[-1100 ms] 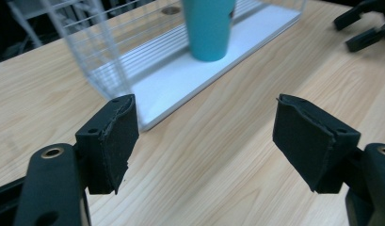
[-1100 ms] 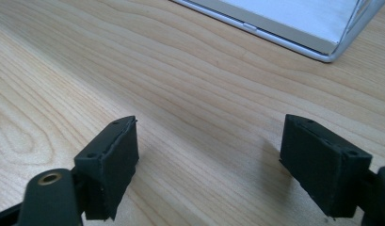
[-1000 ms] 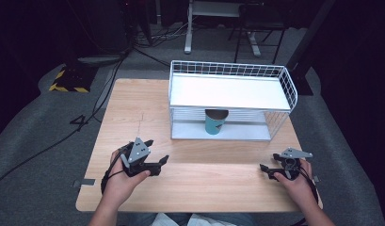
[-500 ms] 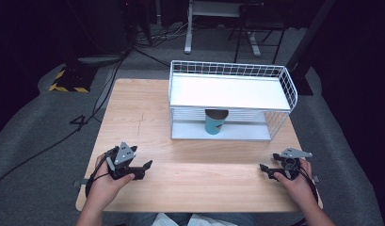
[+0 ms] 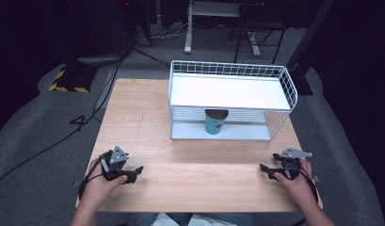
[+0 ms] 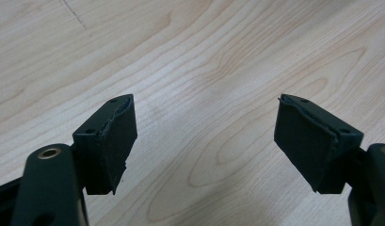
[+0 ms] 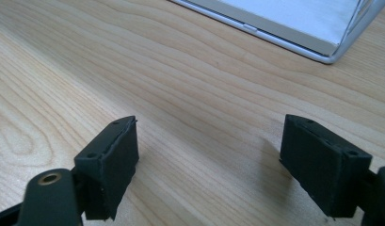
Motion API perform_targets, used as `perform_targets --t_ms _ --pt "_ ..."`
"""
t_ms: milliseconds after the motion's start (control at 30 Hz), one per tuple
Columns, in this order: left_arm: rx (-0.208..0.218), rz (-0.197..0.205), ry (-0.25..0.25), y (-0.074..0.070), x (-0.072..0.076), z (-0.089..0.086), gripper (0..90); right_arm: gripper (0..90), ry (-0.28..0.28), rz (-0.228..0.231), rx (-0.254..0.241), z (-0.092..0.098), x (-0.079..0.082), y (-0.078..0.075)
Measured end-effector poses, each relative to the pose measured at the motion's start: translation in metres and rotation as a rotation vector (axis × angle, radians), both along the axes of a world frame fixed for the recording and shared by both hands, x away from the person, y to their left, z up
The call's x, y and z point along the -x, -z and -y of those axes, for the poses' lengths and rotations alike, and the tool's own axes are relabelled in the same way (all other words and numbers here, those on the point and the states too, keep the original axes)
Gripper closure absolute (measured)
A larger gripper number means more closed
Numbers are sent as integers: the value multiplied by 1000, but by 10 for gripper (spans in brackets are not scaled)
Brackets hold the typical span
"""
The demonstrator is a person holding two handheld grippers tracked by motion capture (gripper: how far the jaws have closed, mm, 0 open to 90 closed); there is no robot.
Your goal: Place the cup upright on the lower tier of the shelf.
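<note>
A white wire shelf rack (image 5: pixel 230 92) stands at the back right of the wooden table (image 5: pixel 190 155). A teal cup (image 5: pixel 214 121) sits upright on its lower level, under the white top shelf. My left gripper (image 5: pixel 133 174) rests near the table's front left corner, held in a hand, jaws open with only bare wood between them (image 6: pixel 204 127). My right gripper (image 5: pixel 268 170) lies near the front right edge, also open and empty (image 7: pixel 209 146). In the right gripper view the rack's base corner (image 7: pixel 322 49) lies ahead, apart from the jaws.
Cables (image 5: pixel 110 75) and a yellow-black striped block (image 5: pixel 68 80) lie on the grey floor left of the table. Metal stand legs (image 5: pixel 218 33) are behind the rack. Bare wood stretches between the two grippers.
My left gripper has pulled back and to the left, toward the front left corner of the table. The right gripper has stayed in place.
</note>
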State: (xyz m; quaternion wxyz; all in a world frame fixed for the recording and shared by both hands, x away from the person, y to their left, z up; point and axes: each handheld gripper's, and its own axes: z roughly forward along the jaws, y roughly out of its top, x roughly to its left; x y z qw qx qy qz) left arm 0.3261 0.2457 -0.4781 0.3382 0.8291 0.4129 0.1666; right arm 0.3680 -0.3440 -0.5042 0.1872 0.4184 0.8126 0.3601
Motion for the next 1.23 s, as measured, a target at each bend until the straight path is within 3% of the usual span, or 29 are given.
perform_targets --t_ms 233,433,467,733,1233 --pt "-8 -33 -17 11 1 -6 222 200 0 0 0 0 0 0" --pt "6 -29 -15 21 4 -14 220 200 0 0 0 0 0 0" --pt "15 -11 -17 26 5 -16 218 200 -1 0 0 0 0 0" --pt "13 -20 -48 26 4 -20 153 200 0 0 0 0 0 0" --pt "11 -20 -74 26 6 -19 149 200 -1 0 0 0 0 0"
